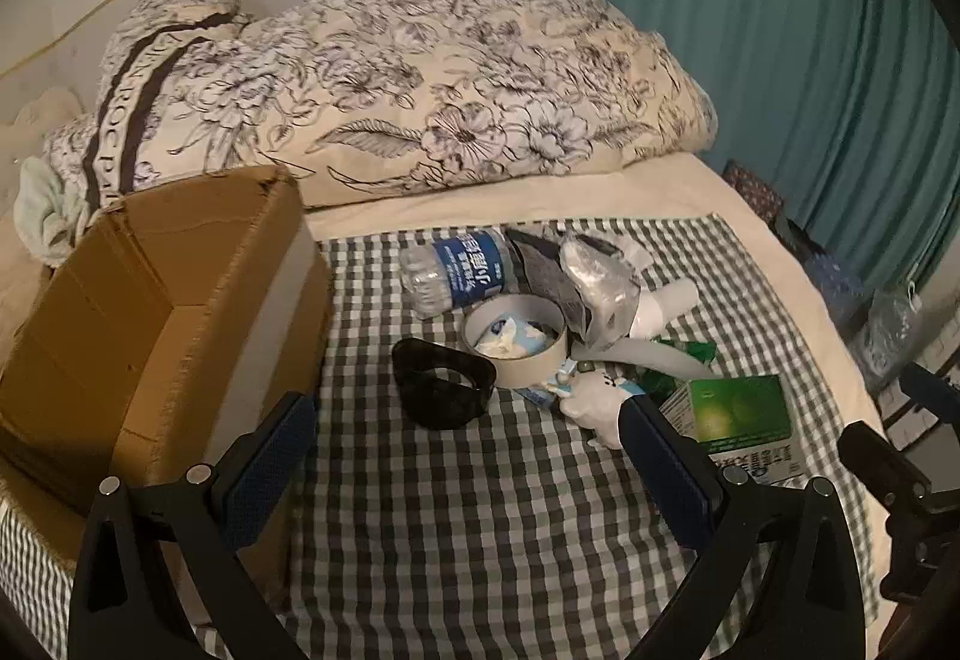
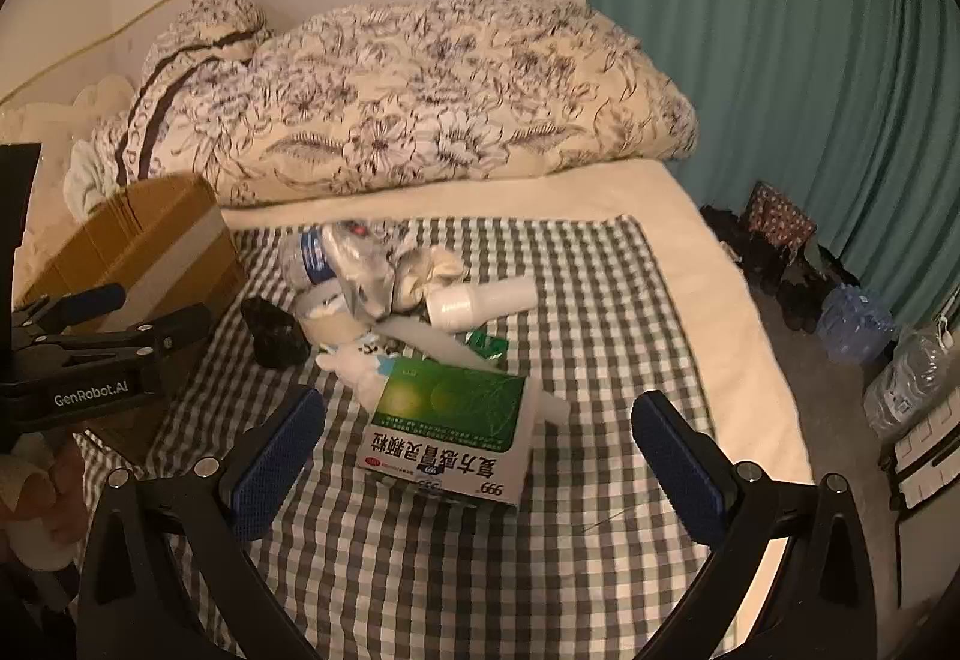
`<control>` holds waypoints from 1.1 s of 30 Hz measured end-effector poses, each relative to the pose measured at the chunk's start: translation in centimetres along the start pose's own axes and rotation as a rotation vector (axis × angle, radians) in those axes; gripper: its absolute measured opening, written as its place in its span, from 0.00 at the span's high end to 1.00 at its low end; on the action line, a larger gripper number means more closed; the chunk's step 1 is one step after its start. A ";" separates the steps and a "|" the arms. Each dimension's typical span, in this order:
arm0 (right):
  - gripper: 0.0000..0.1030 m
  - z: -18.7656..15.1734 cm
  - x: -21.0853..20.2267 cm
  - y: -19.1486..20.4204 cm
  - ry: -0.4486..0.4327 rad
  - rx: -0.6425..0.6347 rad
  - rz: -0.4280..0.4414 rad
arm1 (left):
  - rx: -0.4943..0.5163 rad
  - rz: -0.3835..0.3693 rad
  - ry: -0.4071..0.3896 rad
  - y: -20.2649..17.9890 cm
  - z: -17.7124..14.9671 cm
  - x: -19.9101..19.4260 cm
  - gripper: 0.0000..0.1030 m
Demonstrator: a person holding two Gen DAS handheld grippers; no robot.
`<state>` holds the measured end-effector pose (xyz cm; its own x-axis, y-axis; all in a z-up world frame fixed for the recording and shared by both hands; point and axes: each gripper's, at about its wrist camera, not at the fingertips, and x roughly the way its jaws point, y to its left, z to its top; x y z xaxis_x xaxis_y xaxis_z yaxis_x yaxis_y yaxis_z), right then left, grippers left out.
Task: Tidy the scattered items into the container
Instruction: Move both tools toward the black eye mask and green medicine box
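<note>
Clutter lies heaped on the bed's checked cloth (image 2: 480, 570), beside the cardboard box (image 1: 150, 312). Right gripper (image 2: 480, 456) and left gripper (image 1: 468, 456) hover released, fingers empty. The medicine carton (image 2: 450, 432) looks light and stiff; pinch its long sides.

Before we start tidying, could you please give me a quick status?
Both claws, left and right, open, empty. Bottle, tape roll, green box loose on checked cloth. Cardboard box open, unblocked.

Dim warm indoor light, soft focus, fisheye bending, dark corners.
</note>
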<state>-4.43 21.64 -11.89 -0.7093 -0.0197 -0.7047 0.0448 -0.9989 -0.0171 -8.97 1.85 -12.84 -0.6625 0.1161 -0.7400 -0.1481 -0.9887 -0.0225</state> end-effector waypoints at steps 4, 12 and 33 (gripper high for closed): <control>0.00 -0.7 1.8 0.5 0.033 -0.012 -0.005 | 0.004 -0.005 0.038 0.0 -0.2 2.2 0.00; 0.00 -1.8 5.3 0.4 0.095 -0.010 0.001 | 0.019 0.025 0.096 -0.6 -0.4 5.8 0.00; 0.00 -1.9 9.6 1.4 0.114 0.012 0.052 | 0.001 0.071 0.203 1.2 -0.6 13.6 0.00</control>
<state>-9.82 20.17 -20.00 -0.6218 -0.0675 -0.7803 0.0711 -0.9970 0.0296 -17.72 2.15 -23.37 -0.5096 0.0247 -0.8600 -0.1071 -0.9936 0.0349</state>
